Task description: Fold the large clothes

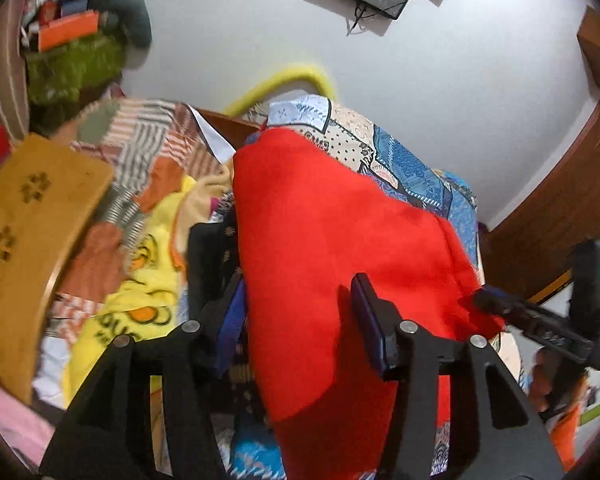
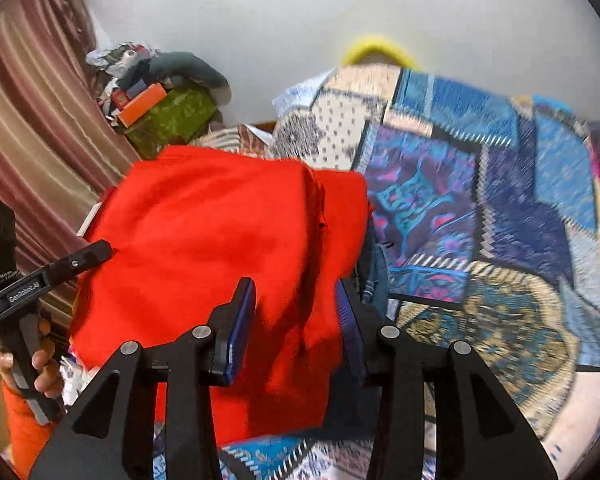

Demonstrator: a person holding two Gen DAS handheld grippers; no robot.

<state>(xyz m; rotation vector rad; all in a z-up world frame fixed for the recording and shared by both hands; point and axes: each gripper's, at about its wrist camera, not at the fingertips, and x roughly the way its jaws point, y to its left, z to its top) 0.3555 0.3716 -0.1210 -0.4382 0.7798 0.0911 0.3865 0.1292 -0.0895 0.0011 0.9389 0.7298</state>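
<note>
A large red garment (image 1: pixel 324 240) lies spread over a blue patterned bedsheet (image 1: pixel 416 168). It also shows in the right wrist view (image 2: pixel 204 236). My left gripper (image 1: pixel 298 320) has its jaws wide apart, with the red cloth lying between them. Its tip (image 2: pixel 88 254) shows in the right wrist view, touching the garment's left edge. My right gripper (image 2: pixel 296 320) is also open, with the red cloth between its fingers. It shows in the left wrist view (image 1: pixel 488 300) at the garment's right edge.
A heap of clothes, among them a yellow printed one (image 1: pixel 148 280), lies left of the garment. A wooden headboard (image 1: pixel 24 232) stands at the left. Clutter sits on a green-covered stand (image 2: pixel 168 120) by a curtain (image 2: pixel 28 128). The white wall (image 1: pixel 440 80) is behind.
</note>
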